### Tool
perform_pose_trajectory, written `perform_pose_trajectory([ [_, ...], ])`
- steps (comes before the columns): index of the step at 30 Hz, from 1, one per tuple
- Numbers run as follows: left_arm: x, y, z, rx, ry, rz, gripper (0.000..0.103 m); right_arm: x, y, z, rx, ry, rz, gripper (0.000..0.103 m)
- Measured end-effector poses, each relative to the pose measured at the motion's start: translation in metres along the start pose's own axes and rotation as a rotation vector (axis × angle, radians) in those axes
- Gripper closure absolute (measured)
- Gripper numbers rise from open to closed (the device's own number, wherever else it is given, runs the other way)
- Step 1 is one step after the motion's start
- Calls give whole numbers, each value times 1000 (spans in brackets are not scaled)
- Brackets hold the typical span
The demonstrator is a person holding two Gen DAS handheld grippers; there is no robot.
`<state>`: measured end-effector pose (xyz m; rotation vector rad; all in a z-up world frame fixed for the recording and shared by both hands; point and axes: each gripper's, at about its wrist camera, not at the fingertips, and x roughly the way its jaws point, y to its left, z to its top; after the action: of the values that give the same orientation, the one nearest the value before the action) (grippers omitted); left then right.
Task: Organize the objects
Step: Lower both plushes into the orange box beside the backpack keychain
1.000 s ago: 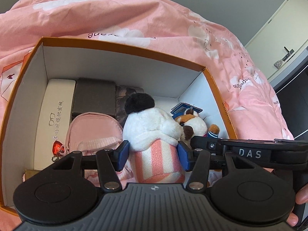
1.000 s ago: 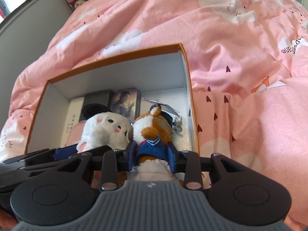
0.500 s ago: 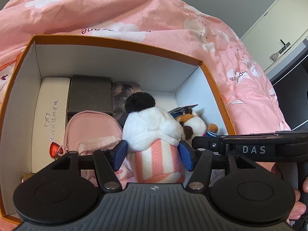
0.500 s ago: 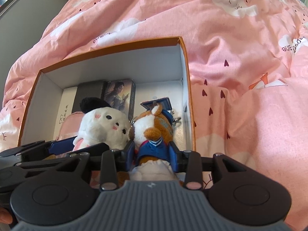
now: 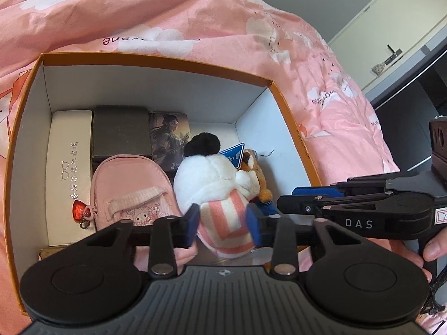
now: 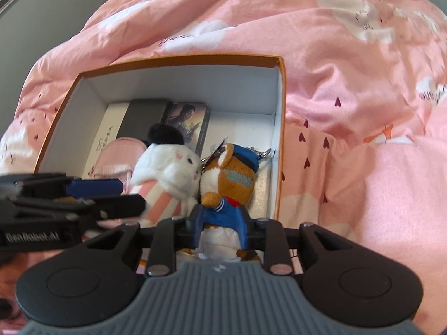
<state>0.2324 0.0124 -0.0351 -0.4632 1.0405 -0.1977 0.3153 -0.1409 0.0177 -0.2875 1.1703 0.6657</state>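
An orange-rimmed box (image 5: 156, 64) with white walls lies on the pink duvet. Two plush toys stand side by side inside it. My left gripper (image 5: 223, 224) is closing on the pink-striped body of the white plush (image 5: 206, 176), which has a black pompom, and its blue pads press into both sides. My right gripper (image 6: 221, 224) is closing on the blue-jacketed body of the brown plush (image 6: 232, 181), pads against the jacket. Each gripper shows from the side in the other's view. The plushes' lower parts are hidden behind the gripper bodies.
Also in the box are a white glasses case (image 5: 68, 167), a dark case (image 5: 120, 131), a pictured card box (image 5: 169, 136) and a small pink backpack (image 5: 131, 189). The pink duvet (image 5: 167, 14) surrounds the box. A cupboard door (image 5: 391, 28) stands at the far right.
Both pairs of jaws have narrowed onto the plush bodies. The brown plush's head has tipped away, and the white plush leans toward it. Both views have rolled slightly.
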Motion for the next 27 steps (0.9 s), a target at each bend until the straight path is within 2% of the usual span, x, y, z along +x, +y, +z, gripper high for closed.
perform_pose_trajectory([
  [3, 11, 3, -1, -20, 32, 4, 73, 1, 3, 0, -25, 0, -6, 77],
  [9, 32, 4, -9, -30, 100, 52, 76, 1, 8, -1, -58, -12, -32, 79],
  [14, 37, 0, -12, -25, 99, 89, 77, 3, 8, -3, -61, -4, -31, 79],
  [18, 22, -6, -14, -8, 40, 103, 76, 5, 10, -8, -63, -7, -22, 79],
  [23, 3, -13, -8, 23, -132, 144, 75, 4, 18, -5, -128, -48, -48, 79],
  [27, 12, -6, -1, -7, -133, 148, 74, 12, 28, 1, -213, -73, -96, 79],
])
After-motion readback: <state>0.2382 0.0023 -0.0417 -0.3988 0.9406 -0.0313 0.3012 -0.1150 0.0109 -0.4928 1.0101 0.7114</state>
